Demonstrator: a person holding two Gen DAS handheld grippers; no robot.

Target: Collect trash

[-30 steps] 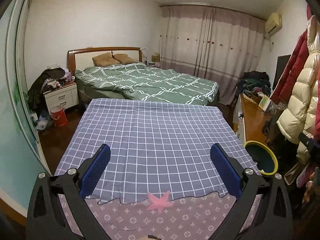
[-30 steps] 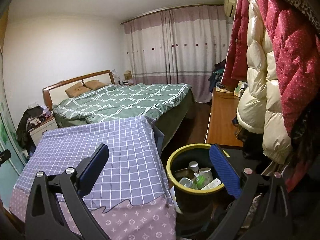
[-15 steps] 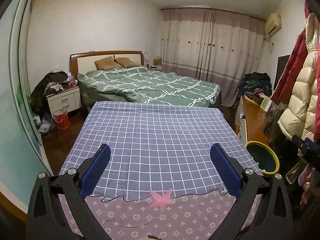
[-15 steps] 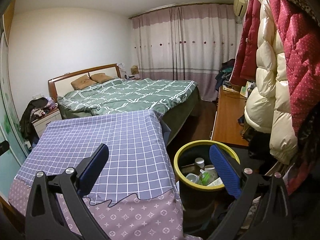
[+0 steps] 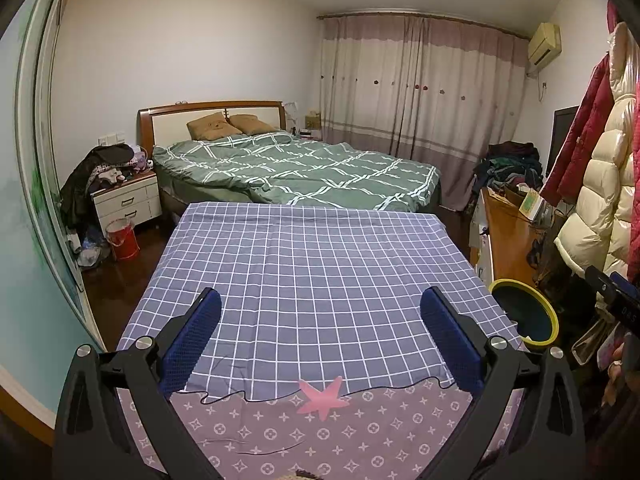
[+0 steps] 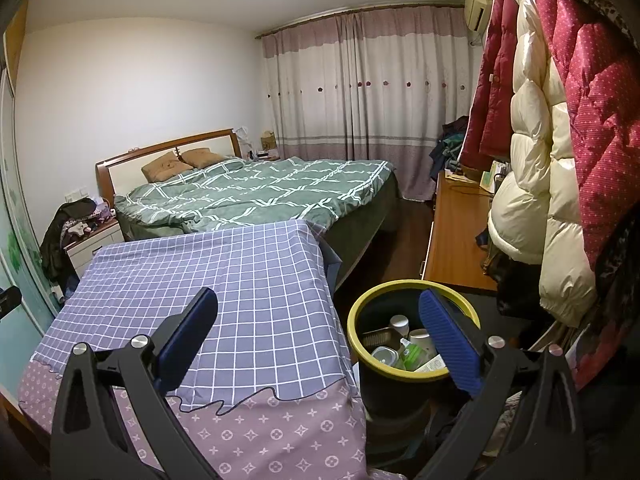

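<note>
Both tongs gape wide, holding nothing: left tongs (image 5: 320, 332) over the checked tabletop (image 5: 320, 264), right tongs (image 6: 320, 332) straddling its edge, the yellow-rimmed trash bin (image 6: 354, 344) of cups and cans just under their right finger.

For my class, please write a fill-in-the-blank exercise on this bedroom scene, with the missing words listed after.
1. The bin has a ____ rim.
2. The bed quilt is mainly ____.
3. The checked cloth carries a pink ____ shape.
4. Both the left tool and the right tool stand ____, holding nothing.

Missing words: yellow; green; star; open
</note>
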